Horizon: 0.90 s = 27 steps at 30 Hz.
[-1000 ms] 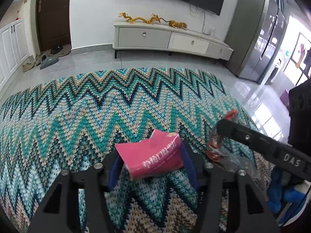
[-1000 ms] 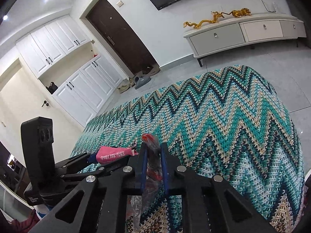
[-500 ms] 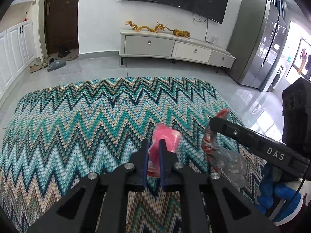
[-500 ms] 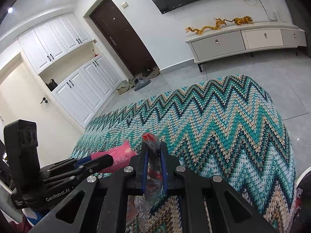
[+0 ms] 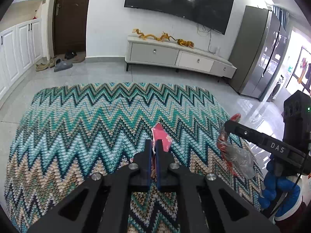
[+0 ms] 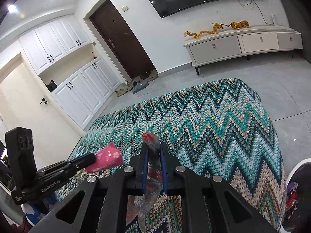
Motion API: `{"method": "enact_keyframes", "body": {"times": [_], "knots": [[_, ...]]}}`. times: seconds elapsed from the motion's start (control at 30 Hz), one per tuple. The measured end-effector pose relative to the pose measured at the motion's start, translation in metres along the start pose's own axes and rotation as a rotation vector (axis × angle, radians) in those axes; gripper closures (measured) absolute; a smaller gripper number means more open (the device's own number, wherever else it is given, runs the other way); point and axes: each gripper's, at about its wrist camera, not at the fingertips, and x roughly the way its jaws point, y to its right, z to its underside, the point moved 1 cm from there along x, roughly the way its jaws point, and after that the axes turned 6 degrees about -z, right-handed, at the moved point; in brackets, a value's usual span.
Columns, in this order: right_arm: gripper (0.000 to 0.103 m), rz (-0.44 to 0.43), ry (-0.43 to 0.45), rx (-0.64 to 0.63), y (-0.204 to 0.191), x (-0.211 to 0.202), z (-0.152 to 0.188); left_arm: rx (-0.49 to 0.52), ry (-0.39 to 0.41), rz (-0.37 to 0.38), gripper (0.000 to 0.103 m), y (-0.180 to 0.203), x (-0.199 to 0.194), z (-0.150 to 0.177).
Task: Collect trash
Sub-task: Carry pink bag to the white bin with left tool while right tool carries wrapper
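"DAS", "GenRobot.AI" on hand-held grippers (image 5: 276, 147)

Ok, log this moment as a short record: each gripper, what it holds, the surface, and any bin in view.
left gripper: fingers shut on pink packet, lifted off the cloth
right gripper: fingers shut on red and clear wrapper, which hangs below
surface: zigzag knitted cloth, no other trash visible on it
bin: white-rimmed container at the right edge of the right wrist view, partly visible, something colourful inside

Coarse knitted zigzag blanket (image 5: 108, 120), glossy floor tiles (image 5: 81, 73), crinkly clear-and-red plastic wrapper (image 5: 236, 155).
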Motion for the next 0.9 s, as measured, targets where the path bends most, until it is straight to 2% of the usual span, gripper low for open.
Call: {"method": "enact_keyframes", "body": {"times": [0.27,0.5,0.67,0.9], "knots": [[0.092,-0.019,0.053,-0.011,-0.008,-0.037,0.001,0.029,0.06,-0.017,0.1,0.018,-0.041,-0.009],[0.092,-0.005,0.133,-0.028,-0.005,-0.09,-0.003,0.059,0.103,0.003,0.1,0.057,-0.064,-0.023],[0.092,0.046,0.186,-0.024,0.012,-0.13,-0.006,0.094,0.116,0.02,0.1,0.09,-0.069,-0.03],[0.092,0.147,0.246,0.011,0.057,-0.184,-0.004,0.17,0.124,0.05,0.1,0.148,-0.062,-0.035]]}}
